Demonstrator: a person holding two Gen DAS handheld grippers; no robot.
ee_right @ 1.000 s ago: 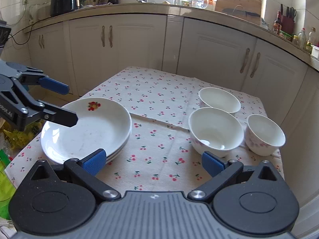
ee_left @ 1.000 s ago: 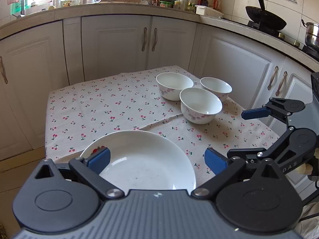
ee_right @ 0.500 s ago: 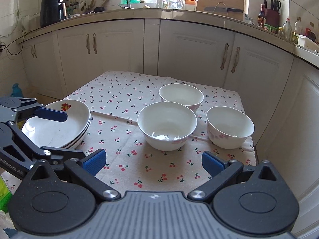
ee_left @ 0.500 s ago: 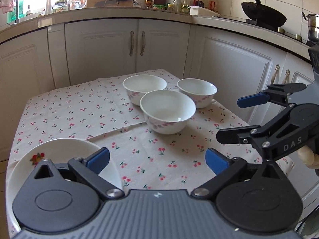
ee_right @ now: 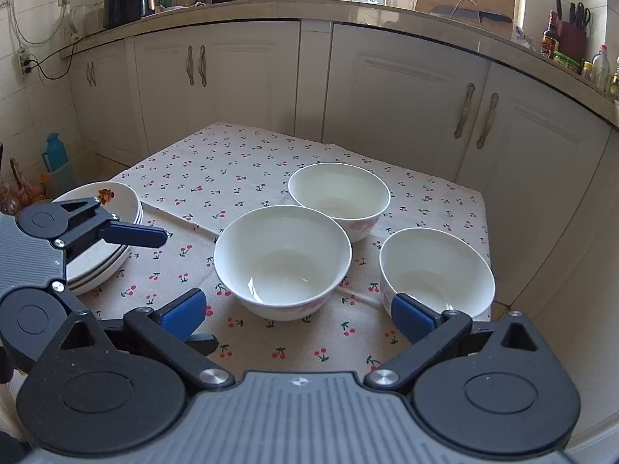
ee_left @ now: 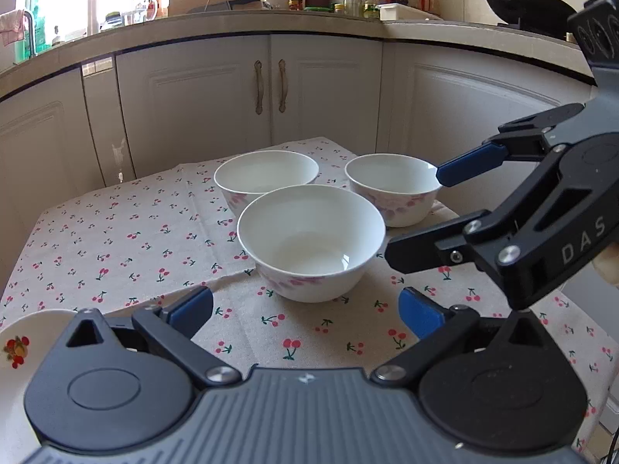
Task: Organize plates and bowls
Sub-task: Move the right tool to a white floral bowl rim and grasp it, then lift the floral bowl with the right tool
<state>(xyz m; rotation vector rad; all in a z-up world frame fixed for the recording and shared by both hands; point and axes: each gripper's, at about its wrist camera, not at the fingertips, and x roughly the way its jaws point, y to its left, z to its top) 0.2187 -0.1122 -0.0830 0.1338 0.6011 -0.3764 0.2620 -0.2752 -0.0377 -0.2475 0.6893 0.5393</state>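
Three white bowls with pink flowers stand on the cherry-print cloth: a near one (ee_left: 309, 239) (ee_right: 282, 255), a far one (ee_left: 267, 176) (ee_right: 338, 193) and a right one (ee_left: 390, 185) (ee_right: 437, 266). A stack of white plates (ee_right: 96, 270) sits at the table's left edge, and only its rim (ee_left: 15, 348) shows in the left wrist view. My left gripper (ee_left: 305, 309) (ee_right: 185, 290) is open and empty, just short of the near bowl. My right gripper (ee_right: 298, 315) (ee_left: 416, 214) is open too, with its right finger in front of the right bowl.
The small table (ee_right: 232, 154) ends close behind the bowls and right of the right bowl. White cabinets (ee_right: 387, 89) wrap around it under a cluttered counter (ee_left: 348, 19). A blue bottle (ee_right: 56, 152) stands on the floor at the left.
Both views have swung from the plates to the bowls, which are now nearer and centred. The plates have slid to the left edge. Both grippers stay open and empty.
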